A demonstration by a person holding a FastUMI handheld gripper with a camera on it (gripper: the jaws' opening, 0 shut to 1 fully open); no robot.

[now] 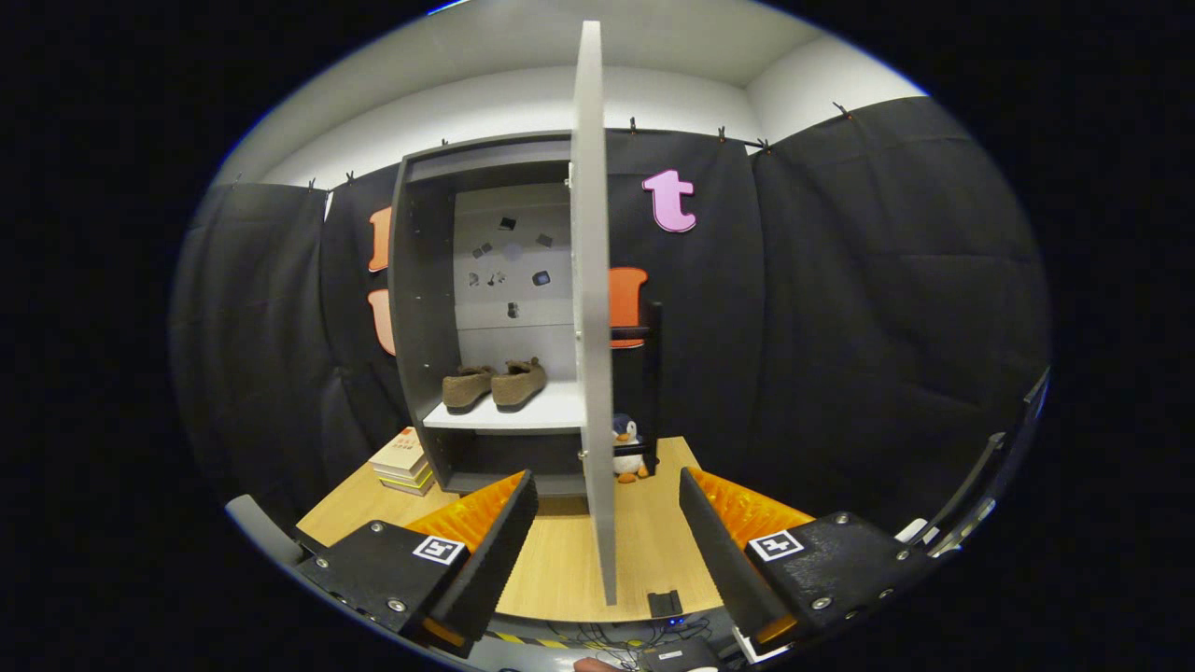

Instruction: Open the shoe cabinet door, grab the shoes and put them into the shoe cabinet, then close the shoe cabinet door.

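A dark shoe cabinet (422, 308) stands at the back of the wooden table (653, 541). Its white door (592, 308) is swung wide open and points edge-on toward me. A pair of brown shoes (495, 385) rests side by side on the cabinet's white shelf (509, 415). My gripper (607, 551) is open, with the door's free edge standing between its fingers at their tips. Neither finger touches the door, and the left finger (499, 551) and right finger (719, 551) are well apart.
A stack of books (403, 462) lies on the table left of the cabinet. A small penguin toy (627, 450) stands right of the door by the cabinet's base. A small black box (665, 603) and cables sit at the table's near edge.
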